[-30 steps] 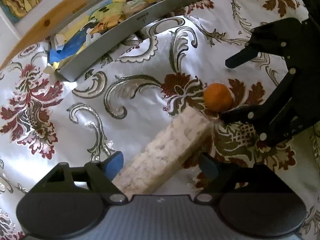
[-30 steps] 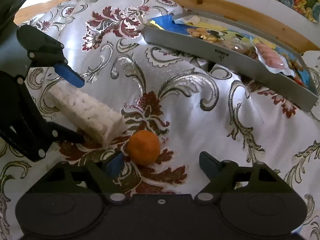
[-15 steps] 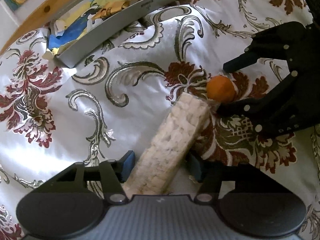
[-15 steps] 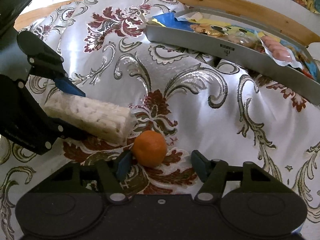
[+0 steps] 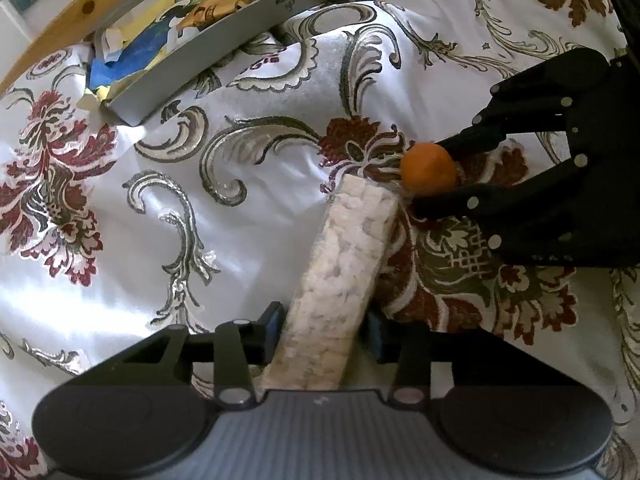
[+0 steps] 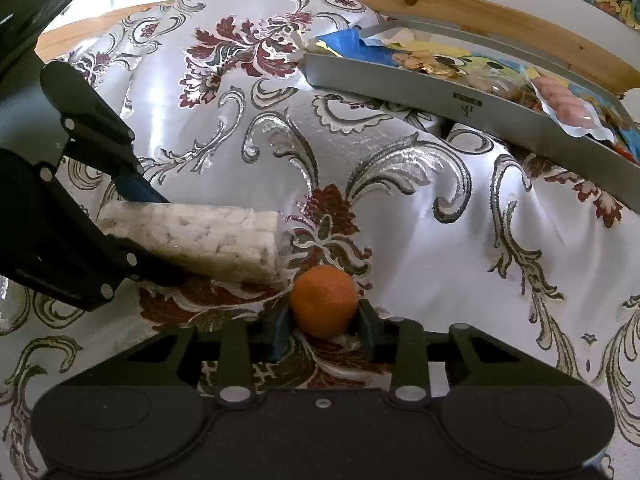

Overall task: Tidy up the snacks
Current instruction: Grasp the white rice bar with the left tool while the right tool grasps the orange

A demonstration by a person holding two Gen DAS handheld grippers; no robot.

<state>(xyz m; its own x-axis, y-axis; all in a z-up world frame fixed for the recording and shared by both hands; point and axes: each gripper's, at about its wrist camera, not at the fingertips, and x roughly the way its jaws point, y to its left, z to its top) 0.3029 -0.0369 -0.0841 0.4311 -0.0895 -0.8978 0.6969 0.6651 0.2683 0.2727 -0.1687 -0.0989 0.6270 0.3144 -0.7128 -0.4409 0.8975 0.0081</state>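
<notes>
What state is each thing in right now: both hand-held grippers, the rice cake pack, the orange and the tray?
Left hand-held gripper: shut on the rice cake pack.
Right hand-held gripper: shut on the orange.
Rice cake pack: wrapped, gripped at its near end.
Orange: whole, gripped between the fingers, beside the pack's far end.
Grey tray: on the patterned cloth, holding several snack packets.

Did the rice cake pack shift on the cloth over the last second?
Yes. Against the red flower motif, the rice cake pack swung its far end toward the orange, now clamped in the left tool.
</notes>
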